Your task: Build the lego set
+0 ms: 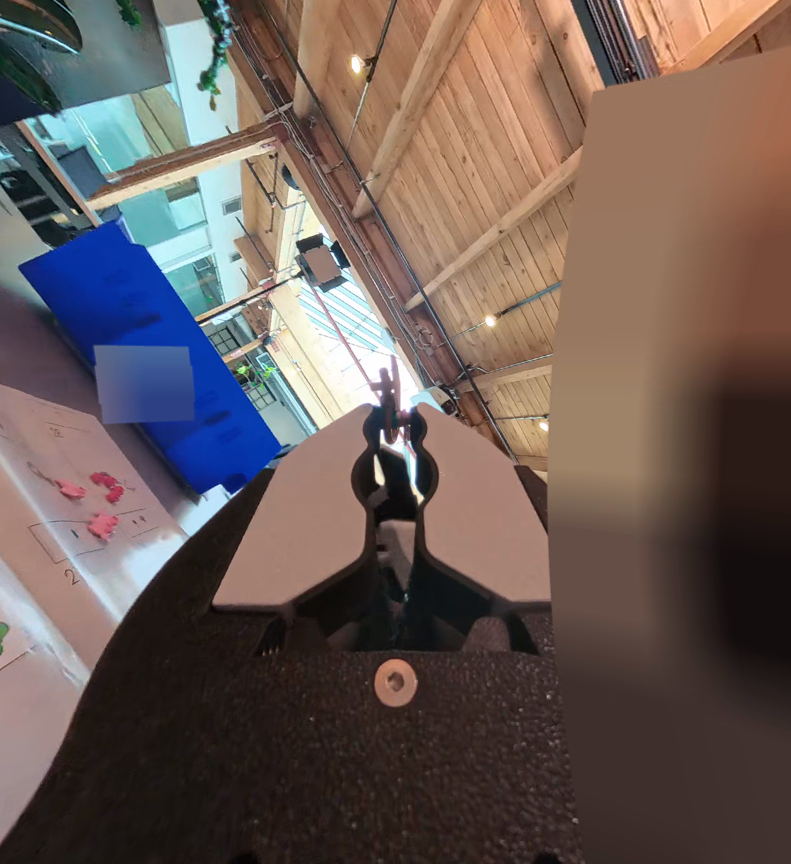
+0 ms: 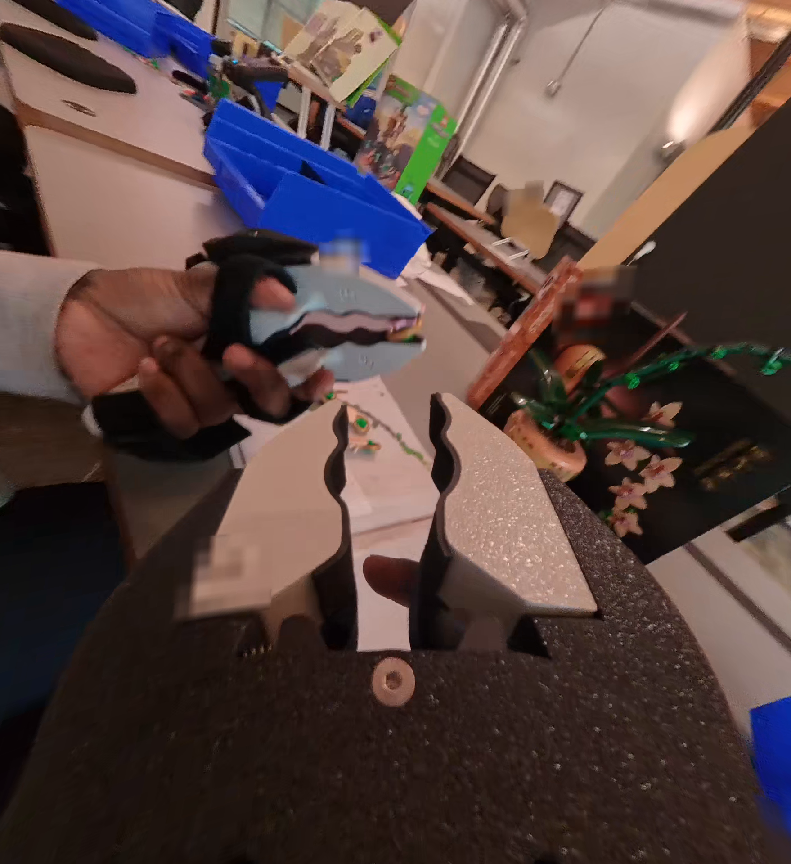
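Left gripper [image 1: 392,423]: raised and tipped up toward a wooden plank ceiling [image 1: 454,154]; fingertips clenched on a small toy-brick piece [image 1: 390,397], reddish-brown with a green spot, which sticks out beyond the tips. Seen from the right wrist view, the left gripper [image 2: 414,329] is held in a hand [image 2: 150,327] with a cream sleeve, its tips closed on the same small piece [image 2: 405,331].

Right gripper [image 2: 389,421]: released, fingers well apart, nothing between the pads; pointed down at a white sheet [image 2: 384,467] bearing small green and tan pieces [image 2: 361,430].

Nearby: blue bins [image 2: 319,196] on the table beyond; a dark box printed with potted orchids [image 2: 664,444] to the right; a printed sheet with pink pieces [image 1: 99,491] under the left gripper
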